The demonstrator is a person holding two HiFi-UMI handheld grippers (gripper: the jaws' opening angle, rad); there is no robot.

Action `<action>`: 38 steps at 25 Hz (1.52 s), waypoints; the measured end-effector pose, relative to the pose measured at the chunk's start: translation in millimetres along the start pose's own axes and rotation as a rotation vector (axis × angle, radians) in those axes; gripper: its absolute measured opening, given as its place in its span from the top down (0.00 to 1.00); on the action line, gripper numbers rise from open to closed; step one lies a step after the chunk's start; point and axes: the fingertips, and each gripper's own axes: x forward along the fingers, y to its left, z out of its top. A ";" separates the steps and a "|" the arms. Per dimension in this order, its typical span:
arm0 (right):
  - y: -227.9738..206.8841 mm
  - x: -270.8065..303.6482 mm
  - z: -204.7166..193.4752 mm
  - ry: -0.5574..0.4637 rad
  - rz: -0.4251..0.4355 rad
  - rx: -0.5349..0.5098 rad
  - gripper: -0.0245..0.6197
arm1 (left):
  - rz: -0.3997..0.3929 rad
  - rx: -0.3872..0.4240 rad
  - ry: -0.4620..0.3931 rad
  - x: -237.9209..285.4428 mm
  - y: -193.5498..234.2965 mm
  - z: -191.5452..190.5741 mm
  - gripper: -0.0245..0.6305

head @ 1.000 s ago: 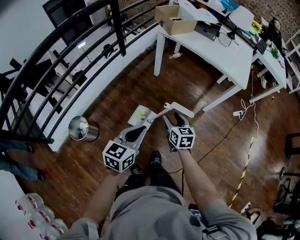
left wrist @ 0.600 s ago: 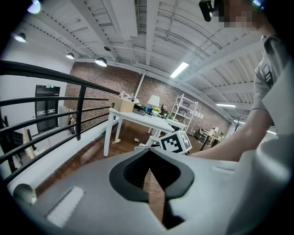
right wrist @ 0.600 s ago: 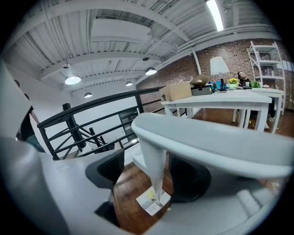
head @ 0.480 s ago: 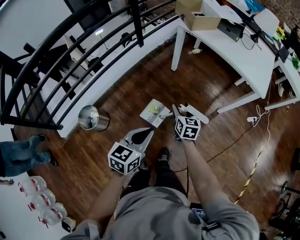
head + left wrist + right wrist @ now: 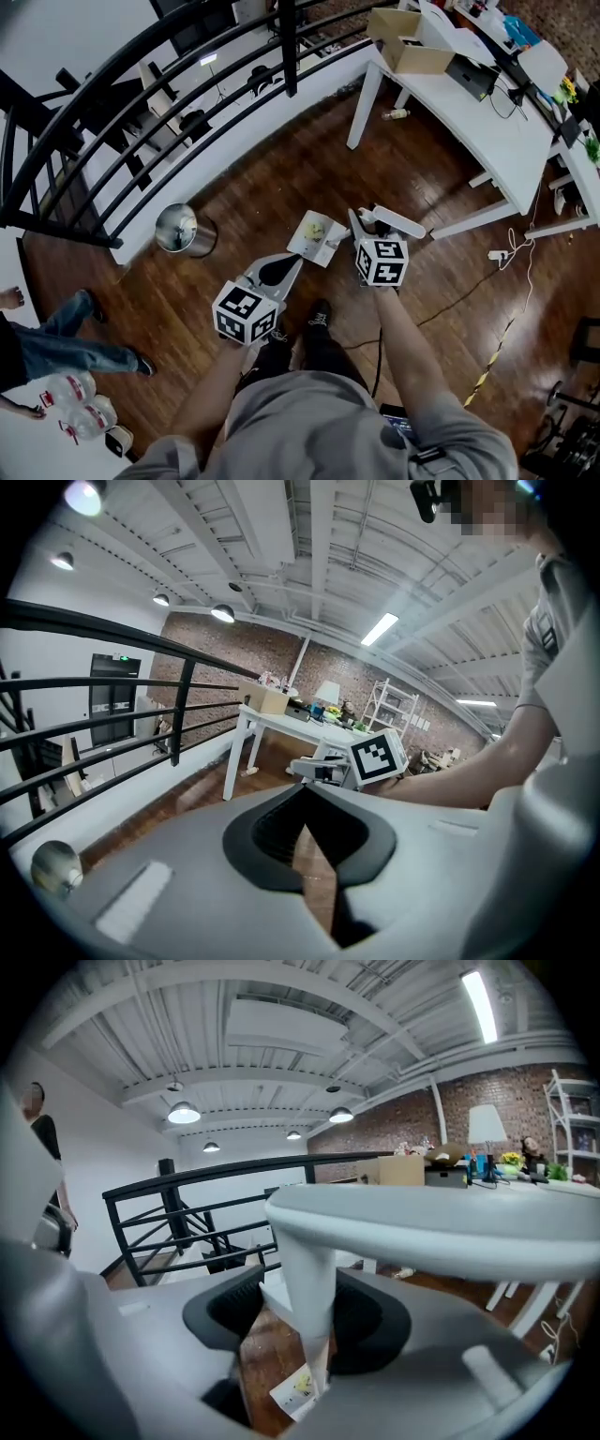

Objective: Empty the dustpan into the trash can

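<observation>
From the head view, the person stands on a dark wooden floor [image 5: 281, 178]. The right gripper [image 5: 357, 225] is clenched on the stem of the white dustpan [image 5: 316, 236]. Its jaws have just been closing, with the stem between them. The pan hangs above the floor in front of the person's feet, and a small yellowish scrap [image 5: 316, 228] lies in it. The left gripper [image 5: 292, 263] has its jaws together and grasps nothing. It points toward the near left edge of the pan.

The trash can [image 5: 176, 229], round and shiny, stands on the floor at the foot of the low white wall [image 5: 234, 141] under the black railing [image 5: 122, 112]. It is well apart from the dustpan, to the left. A white table [image 5: 487, 122] fills the upper right corner, with a cardboard box [image 5: 410, 42] at its far end and a small bottle [image 5: 397, 114] on the floor below it. A cable [image 5: 450, 300] and a striped tape [image 5: 497, 356] lie on the floor at the right. Another person's legs [image 5: 56, 342] show at the left edge, and plastic bottles [image 5: 80, 417] lie in the lower left corner.

In the left gripper view the two grey jaws meet at the tips, and only a strip of floor shows behind them. Beyond them is the marker cube [image 5: 378, 755] of the right gripper. The trash can is at the lower left edge, below the railing.

In the right gripper view the dustpan stem runs down between the dark pads, which press on it from both sides. The handle bar crosses the picture above the jaws. The pan with the scrap shows below, and the railing stands behind.
</observation>
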 end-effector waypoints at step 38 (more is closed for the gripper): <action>413.1 -17.9 272.4 -0.372 0.670 -0.225 0.65 | 0.545 -0.001 -0.352 -349.6 185.1 24.3 0.95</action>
